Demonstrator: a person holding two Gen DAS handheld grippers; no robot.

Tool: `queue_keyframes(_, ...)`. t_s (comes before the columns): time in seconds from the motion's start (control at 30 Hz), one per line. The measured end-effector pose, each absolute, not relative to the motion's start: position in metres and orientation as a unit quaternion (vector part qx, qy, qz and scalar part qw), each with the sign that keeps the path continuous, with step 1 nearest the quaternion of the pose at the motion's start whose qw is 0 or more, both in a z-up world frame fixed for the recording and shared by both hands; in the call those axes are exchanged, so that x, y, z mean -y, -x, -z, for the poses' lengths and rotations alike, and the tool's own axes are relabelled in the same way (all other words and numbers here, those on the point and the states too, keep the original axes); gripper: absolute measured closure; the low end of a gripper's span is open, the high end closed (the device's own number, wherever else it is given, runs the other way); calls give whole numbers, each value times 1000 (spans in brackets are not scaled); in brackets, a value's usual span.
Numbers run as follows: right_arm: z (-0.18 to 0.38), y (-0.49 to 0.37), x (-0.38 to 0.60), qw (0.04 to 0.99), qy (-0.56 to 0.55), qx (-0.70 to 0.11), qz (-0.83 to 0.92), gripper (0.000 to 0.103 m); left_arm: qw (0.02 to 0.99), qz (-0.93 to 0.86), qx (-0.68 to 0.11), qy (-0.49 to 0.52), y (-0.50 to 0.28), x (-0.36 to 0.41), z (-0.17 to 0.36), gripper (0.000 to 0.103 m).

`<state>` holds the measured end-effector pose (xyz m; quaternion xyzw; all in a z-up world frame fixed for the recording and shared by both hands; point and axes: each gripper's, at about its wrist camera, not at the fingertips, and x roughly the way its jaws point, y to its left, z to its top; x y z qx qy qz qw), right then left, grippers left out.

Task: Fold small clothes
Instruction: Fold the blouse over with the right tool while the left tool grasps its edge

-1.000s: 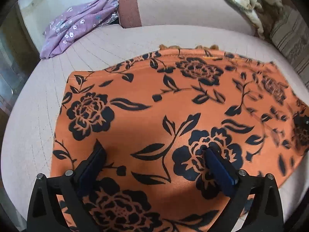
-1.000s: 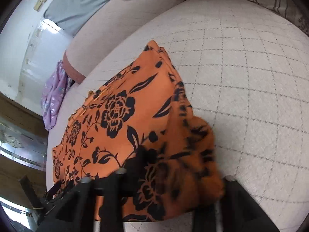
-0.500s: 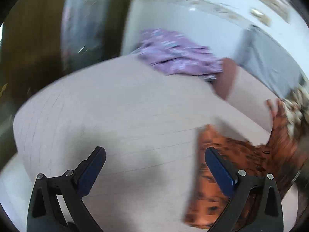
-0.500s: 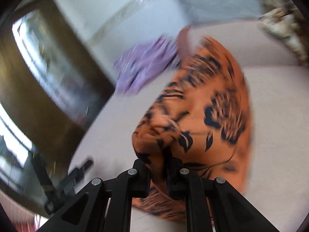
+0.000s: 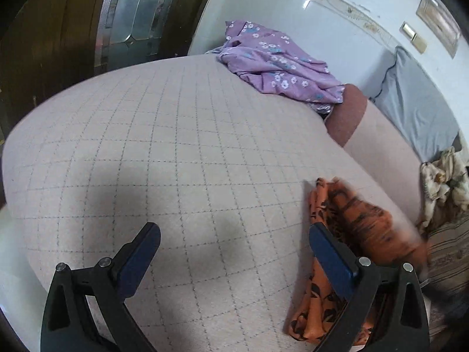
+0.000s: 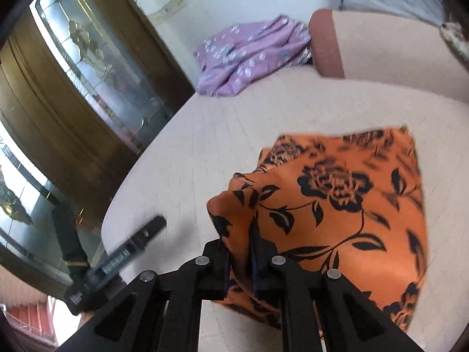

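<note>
An orange garment with black flowers (image 6: 337, 202) hangs from my right gripper (image 6: 239, 252), whose jaws are shut on a bunched edge of the cloth; the rest drapes down onto the pale quilted bed (image 6: 211, 146). In the left wrist view the same orange garment (image 5: 354, 231) shows at the lower right, partly behind my right-hand finger. My left gripper (image 5: 234, 252) stands open over bare bedcover (image 5: 181, 158) with nothing between its fingers. The left gripper (image 6: 126, 252) also shows as a black bar at the lower left of the right wrist view.
A crumpled purple floral garment (image 5: 278, 64) lies at the bed's far edge by the white wall. A bolster with a brown end (image 5: 348, 114) and a grey pillow (image 5: 416, 99) lie behind. A wooden door with glass panels (image 6: 73, 88) stands left of the bed.
My right gripper closed on the orange garment's edge and lifted it, swinging it across. My left gripper left the garment and moved left over bare bedcover. Both wrists rolled.
</note>
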<state>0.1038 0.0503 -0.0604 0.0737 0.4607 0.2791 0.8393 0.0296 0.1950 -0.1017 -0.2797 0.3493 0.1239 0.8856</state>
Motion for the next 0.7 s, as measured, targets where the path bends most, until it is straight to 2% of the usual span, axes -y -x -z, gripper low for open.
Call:
queue_keyframes(0.17, 133, -87, -44, 804, -98, -525, -261, 92, 883, -57, -348, 309, -21, -188, 100, 3)
queue_keyframes(0.33, 133, -88, -34, 800, -115, -519, -278, 92, 882, 74, -346, 310, -41, -151, 82, 3)
queue_keyframes(0.4, 135, -87, -30, 798, -129, -517, -283, 92, 867, 125, -371, 309, -59, -133, 82, 3)
queue_keyframes(0.57, 138, -86, -14, 791, -165, -511, -293, 92, 823, 139, -449, 318, -103, -113, 105, 3)
queue_keyframes(0.7, 143, -87, -6, 784, -182, -510, -304, 92, 814, 137, -473, 307, -118, -104, 111, 4)
